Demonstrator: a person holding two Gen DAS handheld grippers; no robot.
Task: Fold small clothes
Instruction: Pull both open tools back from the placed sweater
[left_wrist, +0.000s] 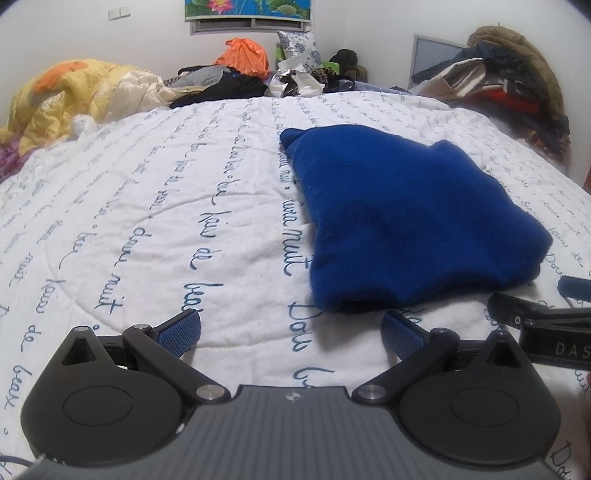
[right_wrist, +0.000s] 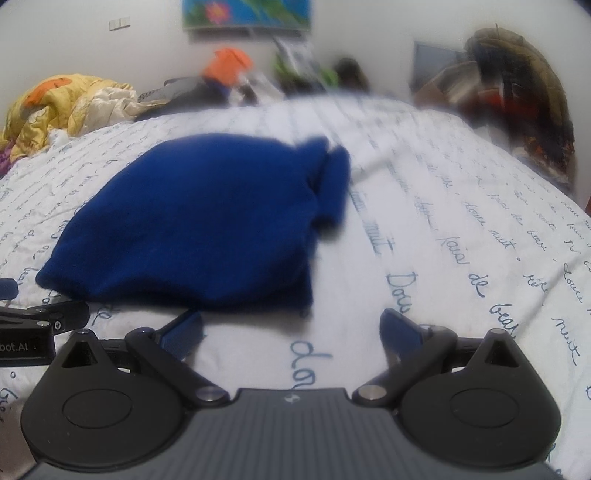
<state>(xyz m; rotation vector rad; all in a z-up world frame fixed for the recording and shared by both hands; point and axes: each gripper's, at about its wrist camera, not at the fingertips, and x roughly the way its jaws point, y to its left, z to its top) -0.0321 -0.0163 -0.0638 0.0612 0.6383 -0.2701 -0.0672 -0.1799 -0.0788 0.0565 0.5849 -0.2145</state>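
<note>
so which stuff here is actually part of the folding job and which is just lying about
Part of the job:
blue garment, folded on the bed
left hand-held gripper, open
right hand-held gripper, open

Just lying about:
yellow quilt
orange bag
dark clothes pile
coats heap

blue fleece garment (left_wrist: 406, 218) | folded into compact bundle | lying flat on bed

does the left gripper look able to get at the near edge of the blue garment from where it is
Probably yes. The left gripper is open and empty, and the blue garment lies just ahead and to its right on the white quilt, with only bare quilt between them.
</note>
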